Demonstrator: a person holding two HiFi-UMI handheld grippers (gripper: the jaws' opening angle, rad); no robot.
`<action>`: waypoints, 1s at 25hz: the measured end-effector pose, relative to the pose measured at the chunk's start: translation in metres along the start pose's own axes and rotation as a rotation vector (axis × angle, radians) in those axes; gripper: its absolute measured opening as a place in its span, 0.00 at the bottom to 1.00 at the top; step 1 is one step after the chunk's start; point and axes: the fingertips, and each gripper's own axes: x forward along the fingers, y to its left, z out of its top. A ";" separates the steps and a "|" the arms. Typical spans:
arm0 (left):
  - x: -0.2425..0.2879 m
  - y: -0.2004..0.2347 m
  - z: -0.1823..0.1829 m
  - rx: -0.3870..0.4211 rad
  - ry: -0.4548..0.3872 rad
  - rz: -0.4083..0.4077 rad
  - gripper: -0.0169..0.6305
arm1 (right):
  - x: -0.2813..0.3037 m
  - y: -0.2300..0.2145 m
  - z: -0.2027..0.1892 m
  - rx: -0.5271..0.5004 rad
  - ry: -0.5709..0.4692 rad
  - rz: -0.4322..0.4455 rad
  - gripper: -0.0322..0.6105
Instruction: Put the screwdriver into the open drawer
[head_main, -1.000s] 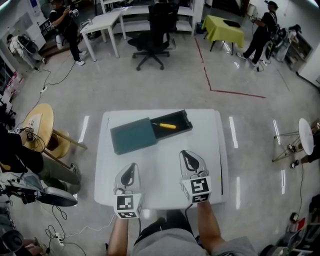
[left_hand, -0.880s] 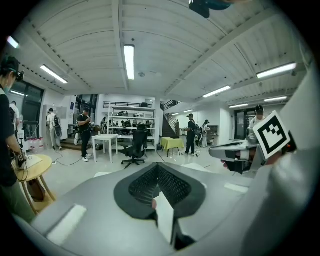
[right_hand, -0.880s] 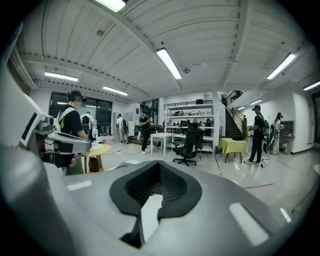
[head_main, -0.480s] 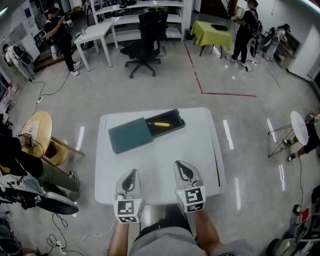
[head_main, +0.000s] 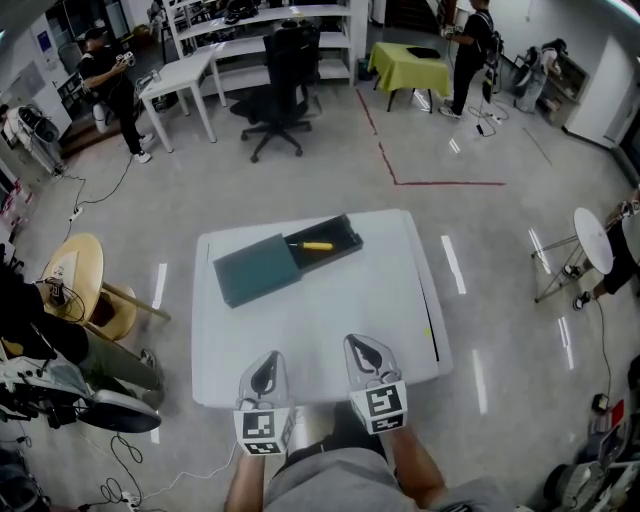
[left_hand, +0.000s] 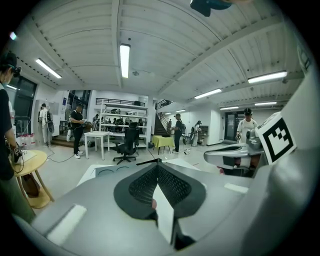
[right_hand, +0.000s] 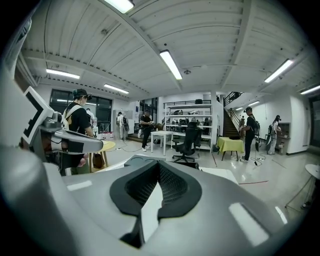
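The yellow-handled screwdriver (head_main: 316, 245) lies inside the open drawer (head_main: 335, 240) of a dark teal box (head_main: 255, 269) at the far side of the white table (head_main: 330, 320). Both grippers hover at the table's near edge, well away from the drawer. My left gripper (head_main: 268, 362) is shut and holds nothing; its dark pads meet at the tip (left_hand: 159, 166). My right gripper (head_main: 360, 345) is also shut and empty, its pads together (right_hand: 159, 166). Each gripper shows in the other's view: the right one (left_hand: 235, 152) and the left one (right_hand: 70, 141).
A black office chair (head_main: 280, 85) and white desks (head_main: 180, 72) stand beyond the table. A round wooden stool (head_main: 78, 262) is at the left and a small white round table (head_main: 590, 238) at the right. People stand at the back. Cables lie on the floor at the left.
Both grippers have drawn back toward the person, from over the table to its near edge. The screwdriver stays in the drawer.
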 end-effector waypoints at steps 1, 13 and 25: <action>-0.001 -0.002 0.000 0.001 0.001 -0.003 0.05 | -0.002 0.001 -0.001 -0.001 0.001 0.003 0.05; -0.005 -0.005 0.001 0.003 -0.004 0.002 0.04 | -0.009 0.006 0.001 -0.004 -0.005 0.021 0.05; -0.006 -0.006 -0.002 0.010 0.000 -0.001 0.04 | -0.010 0.008 -0.001 0.005 -0.010 0.021 0.05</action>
